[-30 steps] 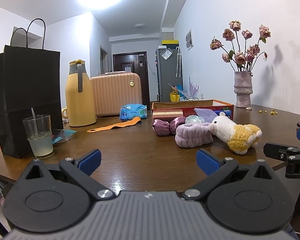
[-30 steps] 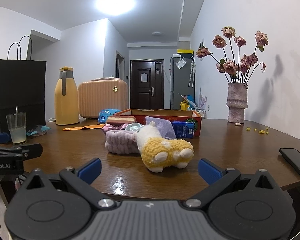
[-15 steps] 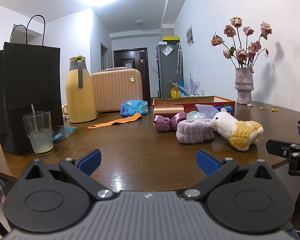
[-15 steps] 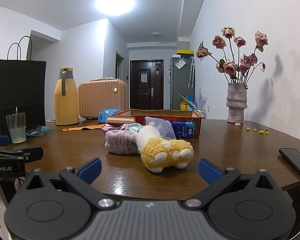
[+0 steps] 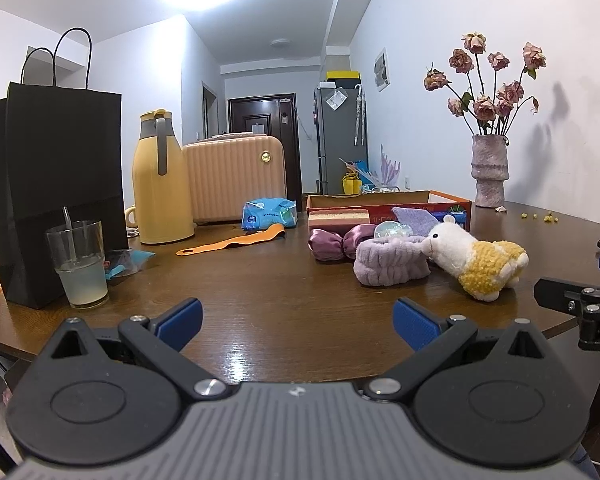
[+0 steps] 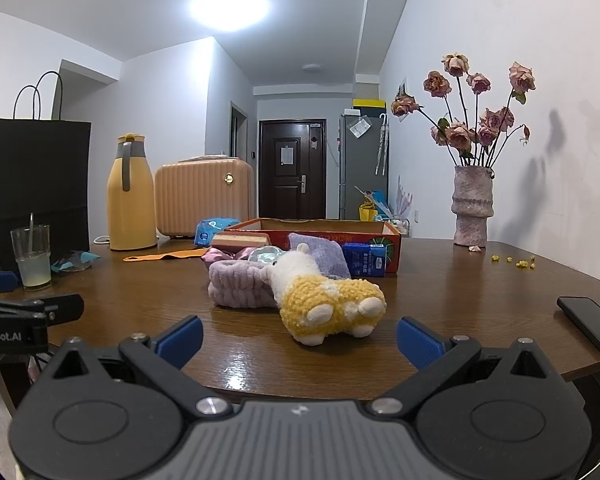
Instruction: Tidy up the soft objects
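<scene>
A white and yellow plush alpaca (image 5: pixel 476 258) (image 6: pixel 324 300) lies on its side on the brown table. Its head rests against a lilac fluffy headband (image 5: pixel 390 260) (image 6: pixel 240 286). Behind them lie a purple satin scrunchie (image 5: pixel 332 242), a lilac cloth (image 5: pixel 414 220) (image 6: pixel 320 250) and a sponge (image 5: pixel 338 219). An orange cardboard box (image 5: pixel 428 204) (image 6: pixel 328 232) stands behind them. My left gripper (image 5: pixel 298 320) is open and empty at the table's near edge. My right gripper (image 6: pixel 300 338) is open and empty, just in front of the alpaca.
At the left stand a black paper bag (image 5: pixel 52 200), a glass with a drink (image 5: pixel 78 266), a yellow jug (image 5: pixel 162 184) and a peach case (image 5: pixel 236 180). A vase of dried roses (image 6: pixel 472 208) stands at the right. A phone (image 6: pixel 590 322) lies at the right edge.
The left wrist view has tilted up slightly, so the table's objects sit a little lower in frame. The right gripper has barely moved. Both stay open.
</scene>
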Action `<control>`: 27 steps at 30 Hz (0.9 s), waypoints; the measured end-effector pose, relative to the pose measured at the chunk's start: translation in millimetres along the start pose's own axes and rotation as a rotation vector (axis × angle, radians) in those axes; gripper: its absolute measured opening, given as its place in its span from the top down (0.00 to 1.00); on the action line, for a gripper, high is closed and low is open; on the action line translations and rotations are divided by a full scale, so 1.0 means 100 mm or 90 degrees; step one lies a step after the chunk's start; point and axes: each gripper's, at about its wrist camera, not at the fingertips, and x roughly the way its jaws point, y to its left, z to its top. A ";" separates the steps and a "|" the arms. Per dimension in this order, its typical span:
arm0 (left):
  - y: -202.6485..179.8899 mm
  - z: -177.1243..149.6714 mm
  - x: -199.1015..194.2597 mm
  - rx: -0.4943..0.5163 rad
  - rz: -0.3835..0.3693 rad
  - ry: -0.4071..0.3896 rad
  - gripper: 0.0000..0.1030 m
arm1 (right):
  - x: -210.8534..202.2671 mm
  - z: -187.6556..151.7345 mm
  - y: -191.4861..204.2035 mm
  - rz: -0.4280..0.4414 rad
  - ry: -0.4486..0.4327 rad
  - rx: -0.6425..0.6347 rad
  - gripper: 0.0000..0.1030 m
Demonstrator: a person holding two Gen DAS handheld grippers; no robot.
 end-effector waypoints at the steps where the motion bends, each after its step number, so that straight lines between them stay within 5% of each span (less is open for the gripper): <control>1: 0.00 0.00 0.00 0.000 -0.001 0.000 0.00 | 0.00 0.00 0.00 0.000 0.000 -0.001 0.00; 27: -0.01 0.00 -0.01 0.001 -0.004 -0.001 0.00 | 0.01 -0.02 0.00 0.000 0.006 0.001 0.00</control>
